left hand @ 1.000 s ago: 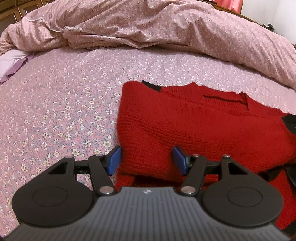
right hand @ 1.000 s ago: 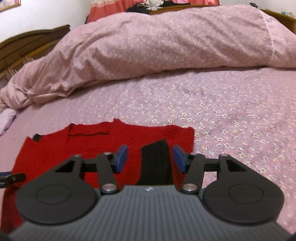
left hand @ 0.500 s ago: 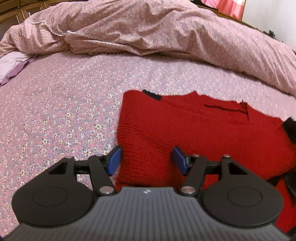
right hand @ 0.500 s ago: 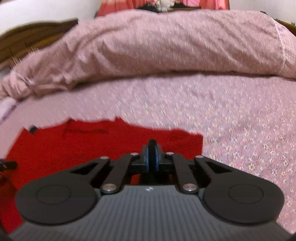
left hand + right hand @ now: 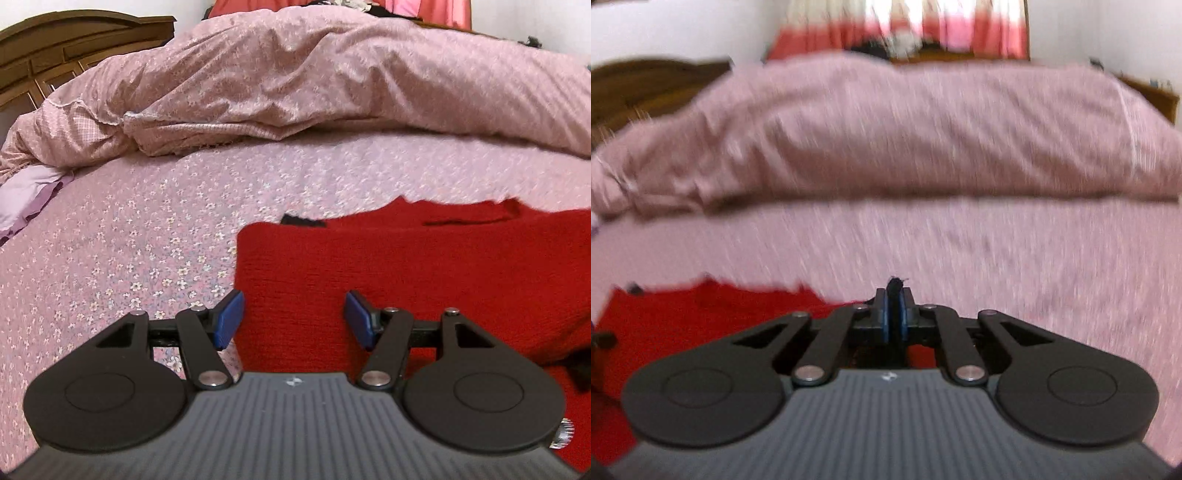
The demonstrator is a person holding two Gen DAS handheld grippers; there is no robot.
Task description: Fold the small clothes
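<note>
Red sweater [image 5: 424,266] pinched at its black trim [image 5: 894,286] on the bed [image 5: 147,240].
The right gripper [image 5: 894,317] was clenched on that trim; the left gripper [image 5: 293,319] was held apart over the sweater's edge.

Red coarse-knit wool sweater [image 5: 424,266]: rough, matt. Pink floral cotton bedsheet [image 5: 129,240]: smooth, matt. Crumpled pink quilt [image 5: 332,81]: soft cloth. Brown wooden headboard [image 5: 74,44]: semi-gloss.
</note>
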